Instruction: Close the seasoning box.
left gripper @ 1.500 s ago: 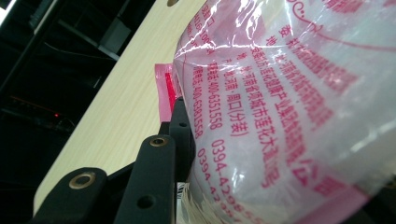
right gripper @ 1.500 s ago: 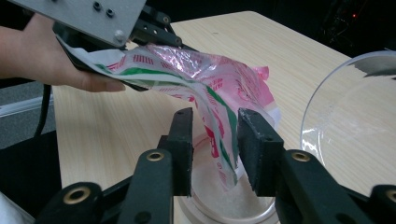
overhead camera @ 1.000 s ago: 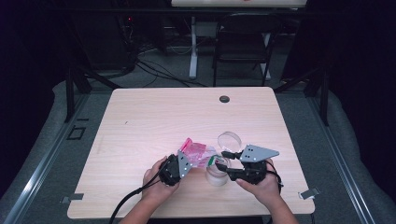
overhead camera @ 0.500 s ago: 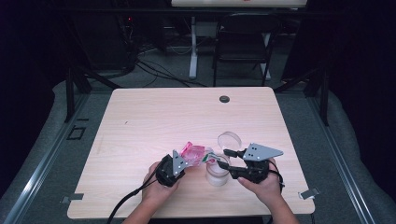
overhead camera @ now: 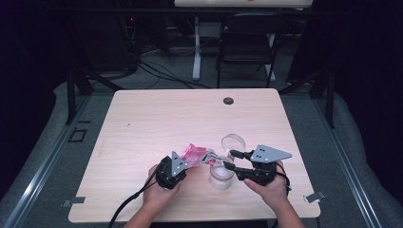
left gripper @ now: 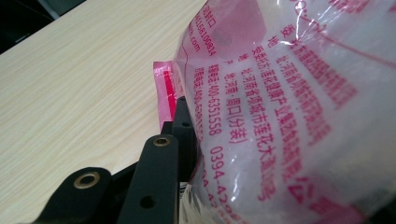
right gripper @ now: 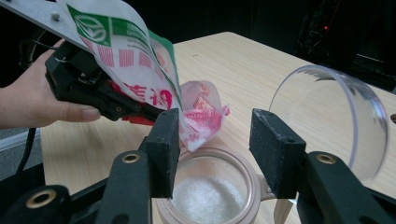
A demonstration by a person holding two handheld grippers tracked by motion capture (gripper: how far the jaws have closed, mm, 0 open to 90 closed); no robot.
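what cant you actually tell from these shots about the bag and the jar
- Left gripper: the far jaw's pad is hidden behind the bag in the left gripper view.
- Bag mouth: in the right gripper view the right gripper jaw covers its edge, so no falling grains can be made out.
- Jar: its lower part is cut off by the bottom edge; the fill level is unclear.
- Jar in the high view: too small to see contents.

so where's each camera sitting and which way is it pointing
High view: fixed above the person's side, looking forward and down on the table; both forearms enter from below.
Left gripper view: on the left gripper, looking along its jaws at the pink bag.
Right gripper view: on the right gripper, facing the jar; the other hand shows.
Shared: bag and table.
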